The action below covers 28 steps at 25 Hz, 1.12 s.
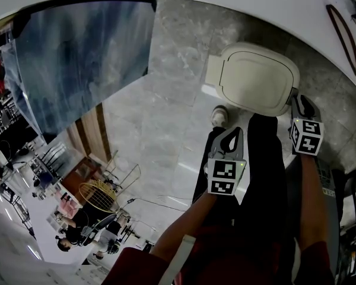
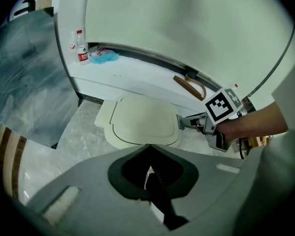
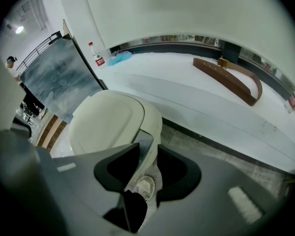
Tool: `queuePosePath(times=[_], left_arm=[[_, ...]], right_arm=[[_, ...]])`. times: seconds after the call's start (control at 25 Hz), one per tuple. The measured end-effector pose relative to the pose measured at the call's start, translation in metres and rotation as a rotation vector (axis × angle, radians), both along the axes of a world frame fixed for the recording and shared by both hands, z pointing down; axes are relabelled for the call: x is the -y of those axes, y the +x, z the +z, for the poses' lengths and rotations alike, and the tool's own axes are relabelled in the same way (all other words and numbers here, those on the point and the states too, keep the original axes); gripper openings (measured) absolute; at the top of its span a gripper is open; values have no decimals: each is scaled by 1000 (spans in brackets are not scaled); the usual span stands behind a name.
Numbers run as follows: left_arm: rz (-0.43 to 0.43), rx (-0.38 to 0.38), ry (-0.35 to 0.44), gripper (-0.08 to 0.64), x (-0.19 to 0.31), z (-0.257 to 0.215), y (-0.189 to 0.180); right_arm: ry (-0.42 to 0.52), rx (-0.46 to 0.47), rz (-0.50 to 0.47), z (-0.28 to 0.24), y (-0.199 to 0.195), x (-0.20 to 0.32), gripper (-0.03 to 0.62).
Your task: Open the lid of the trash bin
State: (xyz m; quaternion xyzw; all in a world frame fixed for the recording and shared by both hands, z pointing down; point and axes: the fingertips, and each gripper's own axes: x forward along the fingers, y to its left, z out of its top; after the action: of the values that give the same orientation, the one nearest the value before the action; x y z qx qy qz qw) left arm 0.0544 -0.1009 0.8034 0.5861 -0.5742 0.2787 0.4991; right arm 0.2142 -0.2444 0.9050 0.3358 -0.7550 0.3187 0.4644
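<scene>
Grey marble floor (image 1: 166, 70) meets a white ledge (image 3: 187, 82); the cream trash bin (image 1: 258, 79) stands there, lid (image 2: 145, 119) down. Left gripper (image 2: 148, 146) is closed, empty; right gripper (image 3: 145, 149) stands open around the lid's edge

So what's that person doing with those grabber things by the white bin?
A person stands over a cream trash bin on the floor, holding a gripper in each hand. The right gripper is down at the bin's right edge with its fingers apart, not squeezing anything that shows. The left gripper hangs nearer the person's legs, fingers together and empty. The lid lies shut flat, so it has not been opened yet.
</scene>
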Motion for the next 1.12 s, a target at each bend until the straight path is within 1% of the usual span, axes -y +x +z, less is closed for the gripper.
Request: queuePosePath(times=[0.12, 0.28, 0.56, 0.72, 0.8, 0.96, 1.12], left_arm=[[2, -1, -5, 6, -2, 0, 1], [2, -3, -5, 6, -2, 0, 2], [3, -1, 4, 6, -4, -6, 1], [6, 2, 19, 6, -5, -13, -3], [7, 5, 29, 6, -6, -17, -7], [2, 19, 57, 6, -4, -29, -17], [4, 30, 90, 6, -6, -46, -28]], right_arm=[[-22, 8, 26, 2, 3, 1, 136], [-42, 21, 50, 4, 5, 2, 143], [-47, 8, 50, 2, 4, 3, 153], [-58, -10, 65, 0, 6, 2, 187], [-70, -22, 59, -2, 5, -1, 186], [-62, -32, 24, -14, 1, -15, 186], [-64, -28, 25, -33, -5, -35, 186]])
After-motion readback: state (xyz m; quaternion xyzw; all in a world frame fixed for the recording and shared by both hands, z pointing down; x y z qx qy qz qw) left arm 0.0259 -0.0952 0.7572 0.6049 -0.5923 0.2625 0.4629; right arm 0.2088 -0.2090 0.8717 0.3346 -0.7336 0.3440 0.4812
